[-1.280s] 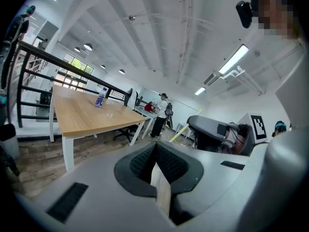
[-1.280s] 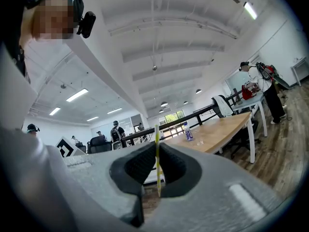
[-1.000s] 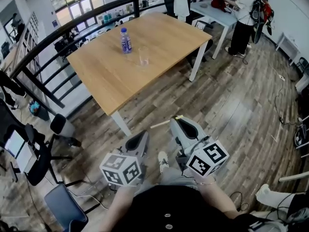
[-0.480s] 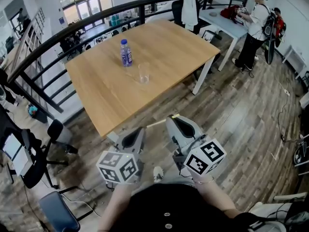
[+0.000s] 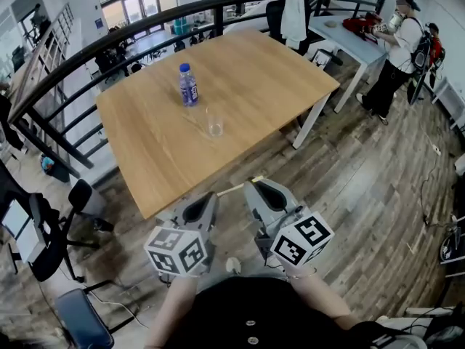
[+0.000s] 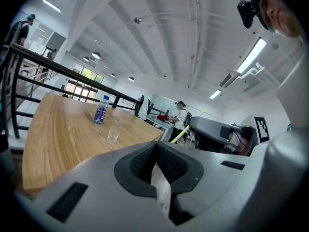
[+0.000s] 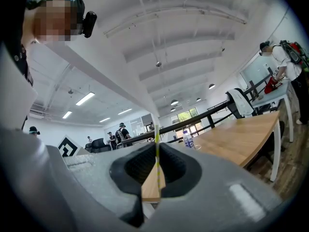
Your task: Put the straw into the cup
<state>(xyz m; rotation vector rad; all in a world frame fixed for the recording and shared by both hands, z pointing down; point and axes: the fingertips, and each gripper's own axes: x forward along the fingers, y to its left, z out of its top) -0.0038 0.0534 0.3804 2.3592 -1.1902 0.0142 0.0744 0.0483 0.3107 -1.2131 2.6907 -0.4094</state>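
A clear empty cup (image 5: 215,121) stands upright on the wooden table (image 5: 261,71); the left gripper view also has the cup (image 6: 113,135). My right gripper (image 5: 256,186) is shut on a thin pale straw (image 5: 236,188) with a yellow tip, which sticks out leftward just short of the table's near edge. In the right gripper view the straw (image 7: 156,146) stands upright between the pads of my right gripper (image 7: 156,153). My left gripper (image 5: 209,201) hangs beside it, shut with nothing held, as my left gripper (image 6: 155,148) shows in its own view.
A blue-labelled water bottle (image 5: 188,84) stands behind the cup. A black railing (image 5: 65,64) runs behind the table. Office chairs (image 5: 83,195) sit at the left. People (image 5: 396,49) stand by a white desk (image 5: 349,31) at the back right.
Both grippers have moved forward toward the table with the straw still held. The table's near edge is now close to the jaws.
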